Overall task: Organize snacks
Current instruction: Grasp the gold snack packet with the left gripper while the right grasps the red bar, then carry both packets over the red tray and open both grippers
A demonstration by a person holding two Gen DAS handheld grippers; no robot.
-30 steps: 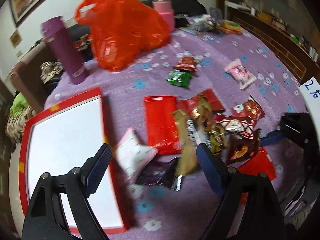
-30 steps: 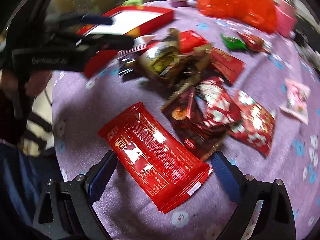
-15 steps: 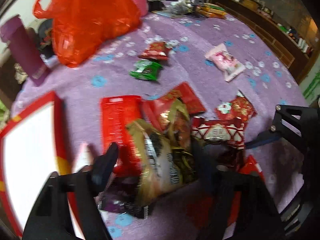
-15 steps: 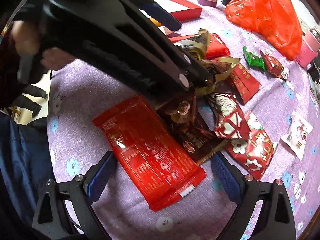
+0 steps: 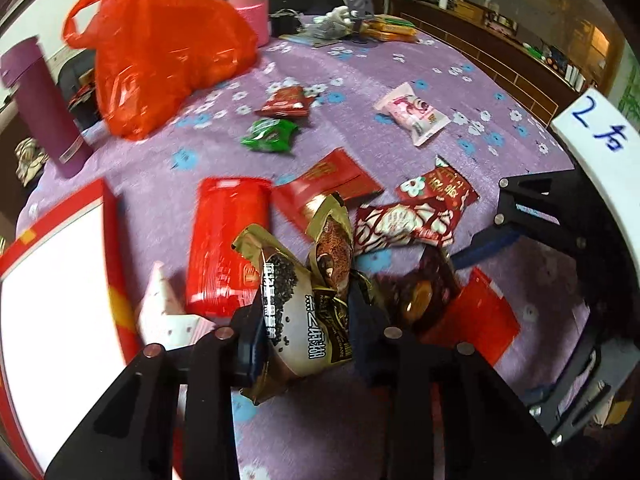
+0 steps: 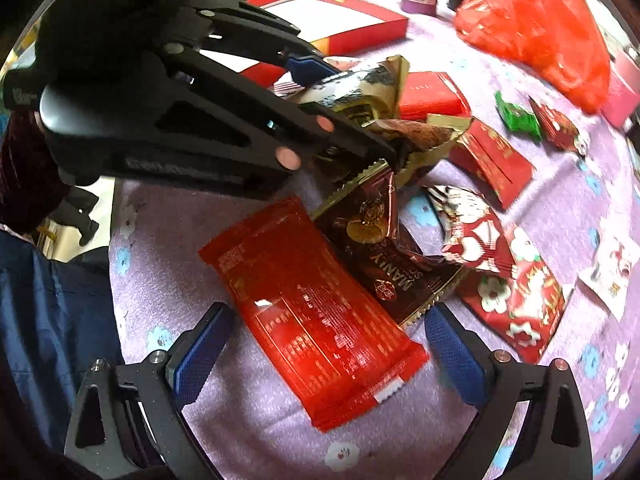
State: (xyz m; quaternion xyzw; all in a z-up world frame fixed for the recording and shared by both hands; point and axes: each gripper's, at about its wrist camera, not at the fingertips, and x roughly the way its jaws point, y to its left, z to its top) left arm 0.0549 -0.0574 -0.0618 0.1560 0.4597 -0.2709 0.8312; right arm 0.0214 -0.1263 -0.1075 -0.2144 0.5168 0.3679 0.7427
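Snack packets lie scattered on a purple flowered tablecloth. My left gripper is shut on a gold, white and black sesame snack packet, lifted a little above the pile; it also shows in the right wrist view, held by the left gripper. A brown-gold packet stands beside it. My right gripper is open, its jaws either side of a long red packet lying flat. A dark brown packet lies just beyond.
A red-rimmed box with a white inside sits at the left. A red plastic bag, a purple flask and a pink flask stand at the back. Red, green and pink packets are spread mid-table.
My left gripper moved right from beside the box onto the pile, closed on the sesame packet and lifted it. My right gripper stayed open over the long red packet.
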